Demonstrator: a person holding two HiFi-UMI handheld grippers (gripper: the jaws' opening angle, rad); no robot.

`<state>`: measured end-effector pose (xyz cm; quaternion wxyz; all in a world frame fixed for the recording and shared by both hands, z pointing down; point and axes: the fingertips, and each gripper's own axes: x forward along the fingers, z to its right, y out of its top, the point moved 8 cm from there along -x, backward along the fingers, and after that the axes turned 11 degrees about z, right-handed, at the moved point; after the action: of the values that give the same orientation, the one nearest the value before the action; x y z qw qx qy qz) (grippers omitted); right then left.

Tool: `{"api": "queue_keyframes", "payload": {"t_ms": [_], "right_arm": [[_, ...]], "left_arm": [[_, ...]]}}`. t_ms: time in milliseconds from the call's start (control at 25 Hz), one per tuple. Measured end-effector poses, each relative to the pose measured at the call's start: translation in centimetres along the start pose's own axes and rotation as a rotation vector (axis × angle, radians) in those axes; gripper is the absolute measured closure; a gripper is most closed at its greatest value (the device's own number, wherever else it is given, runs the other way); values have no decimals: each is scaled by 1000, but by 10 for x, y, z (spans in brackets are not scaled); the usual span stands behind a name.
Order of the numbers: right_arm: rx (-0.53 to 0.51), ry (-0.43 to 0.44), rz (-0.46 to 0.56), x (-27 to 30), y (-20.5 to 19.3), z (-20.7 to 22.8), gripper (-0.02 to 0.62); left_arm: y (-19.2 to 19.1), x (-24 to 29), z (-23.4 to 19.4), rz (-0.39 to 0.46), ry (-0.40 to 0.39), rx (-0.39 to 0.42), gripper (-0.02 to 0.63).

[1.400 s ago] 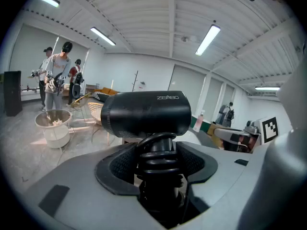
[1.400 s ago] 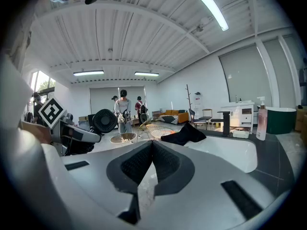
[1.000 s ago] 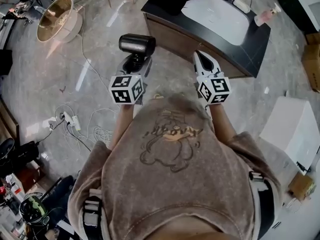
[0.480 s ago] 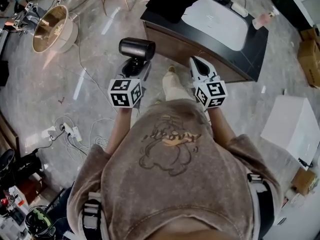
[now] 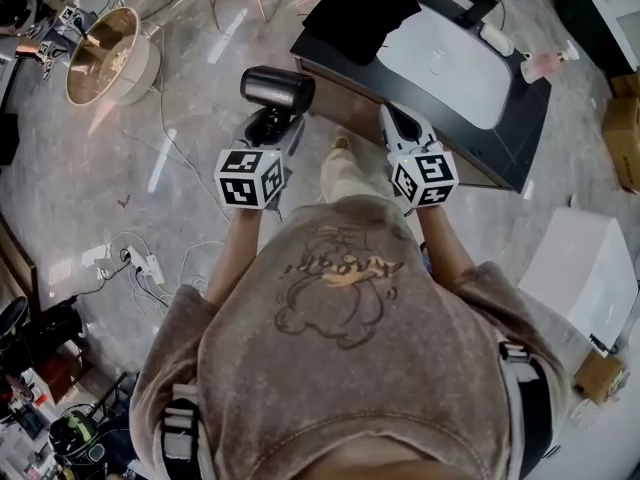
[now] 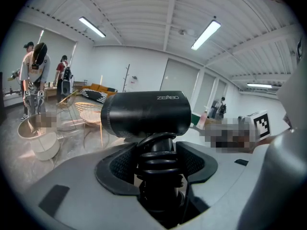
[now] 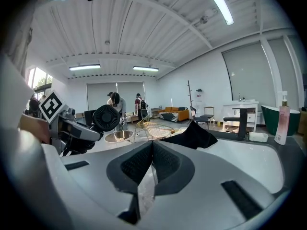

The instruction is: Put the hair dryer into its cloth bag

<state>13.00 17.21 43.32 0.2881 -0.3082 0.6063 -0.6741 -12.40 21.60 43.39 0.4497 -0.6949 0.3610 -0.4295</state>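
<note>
The lower handle of the hair dryer [image 6: 147, 113] is hidden down inside the left gripper [image 6: 157, 162]. In the head view, the table [image 5: 515, 133] and the black cloth [image 5: 360, 13] run off the top edge.

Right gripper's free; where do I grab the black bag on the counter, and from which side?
Probably the raised fold of the bag: it stands up, facing the right gripper, while the rest lies flat. Come in level from the person's side, jaws opened across that fold.

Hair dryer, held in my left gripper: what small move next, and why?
Probably bring the shut, empty right gripper to the black bag on the counter and open its jaws, since the left gripper clamps the dryer by its handle and the bag lies untouched.
</note>
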Motion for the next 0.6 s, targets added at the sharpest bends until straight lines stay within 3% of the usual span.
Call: {"api": "queue_keyframes", "payload": {"t_ms": [600], "right_arm": [[1, 81, -17, 134, 33, 110, 595]], "left_arm": [[73, 136, -45, -12, 47, -15, 348]]}}
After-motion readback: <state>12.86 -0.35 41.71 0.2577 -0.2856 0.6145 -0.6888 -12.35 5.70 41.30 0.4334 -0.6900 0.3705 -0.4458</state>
